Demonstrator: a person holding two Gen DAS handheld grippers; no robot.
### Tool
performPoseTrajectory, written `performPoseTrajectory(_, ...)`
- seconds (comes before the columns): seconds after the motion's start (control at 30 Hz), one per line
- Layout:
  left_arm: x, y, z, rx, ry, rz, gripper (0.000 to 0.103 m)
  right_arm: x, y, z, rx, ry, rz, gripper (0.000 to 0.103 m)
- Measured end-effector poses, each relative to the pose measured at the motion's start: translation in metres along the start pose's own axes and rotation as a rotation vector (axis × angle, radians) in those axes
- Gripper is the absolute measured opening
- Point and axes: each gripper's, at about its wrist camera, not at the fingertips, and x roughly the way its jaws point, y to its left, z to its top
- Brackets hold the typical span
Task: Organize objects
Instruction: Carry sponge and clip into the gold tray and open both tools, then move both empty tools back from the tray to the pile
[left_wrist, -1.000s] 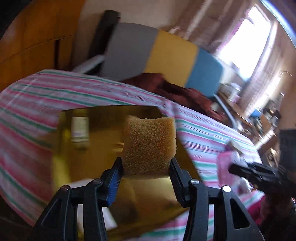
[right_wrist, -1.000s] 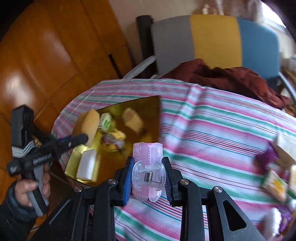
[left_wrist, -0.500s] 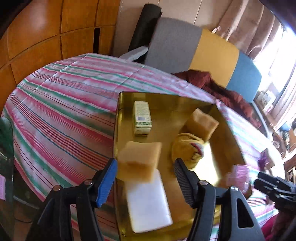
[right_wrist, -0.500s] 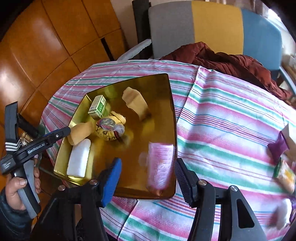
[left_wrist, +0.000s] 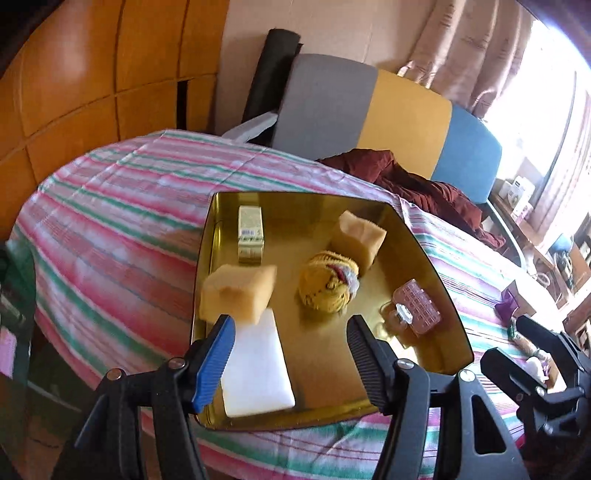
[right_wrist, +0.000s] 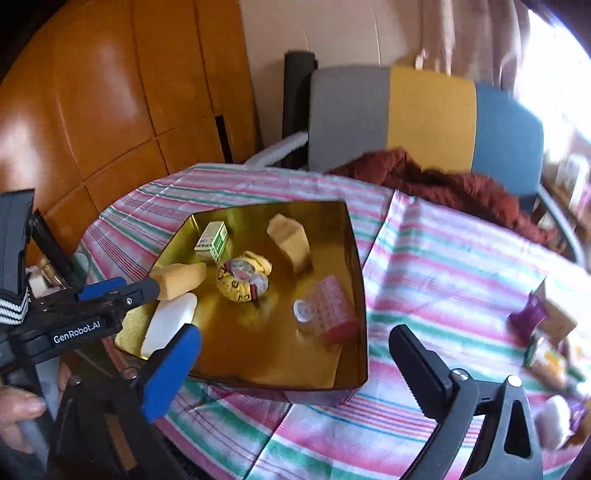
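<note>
Both loads are now lying in the tray rather than in the jaws: half a second ago the sponge and the pink clip were dropping, and a second ago each was clamped. The left gripper (left_wrist: 290, 338) is hanging with its jaws wide apart and holding nothing. At its 11 o'clock the tan sponge (left_wrist: 238, 293) is resting partly on the white block (left_wrist: 256, 373), near the tray's left wall. The right gripper (right_wrist: 293, 363) is likewise spread apart and holding nothing, poised over the tray's near rim, with the pink clip (right_wrist: 327, 308) lying on its side at its 12 o'clock.

Outward from there, the gold tray (right_wrist: 356, 258) is sitting on the striped cloth of the counter (right_wrist: 443, 266) and is also holding a yellow pouch (right_wrist: 243, 275) at centre, a second sponge (right_wrist: 290, 242) at 1 o'clock of the pouch, and a small green-and-white box (right_wrist: 212, 240) at 11 o'clock.

By my reading, the drop-off step is finishing and a fresh pickup is starting. Loose items (right_wrist: 546, 354) are waiting on the cloth at 3 o'clock of the right gripper, well apart from the tray; they are too blurred to name. The next move is probably calling for the right gripper to swing that way, jaws kept apart, while the left is clearing the tray.
</note>
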Motion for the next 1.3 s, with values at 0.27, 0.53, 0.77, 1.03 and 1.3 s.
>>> performPoseTrajectory(0.27, -0.01, -0.002, -0.009, 0.031, -0.03, 0.044, 0.063, -0.003, 0.011, -0.007, -0.027, -0.029, -0.087, 0.103)
performPoseTrajectory(0.53, -0.014, -0.015, -0.015, 0.084, -0.024, 0.02, 0.063, -0.01, 0.007, -0.015, 0.023, -0.042, -0.032, 0.103)
performPoseTrajectory(0.77, -0.014, -0.027, -0.022, 0.127, -0.016, 0.008, 0.063, -0.012, 0.004, -0.018, 0.035, -0.042, -0.026, 0.103)
performPoseTrajectory(1.03, -0.013, -0.039, -0.025, 0.175, -0.005, -0.014, 0.063, -0.011, -0.017, -0.021, 0.095, -0.018, -0.031, 0.103)
performPoseTrajectory(1.3, -0.01, -0.06, -0.03, 0.239, 0.014, -0.056, 0.063, -0.014, -0.054, -0.03, 0.184, 0.011, -0.056, 0.103)
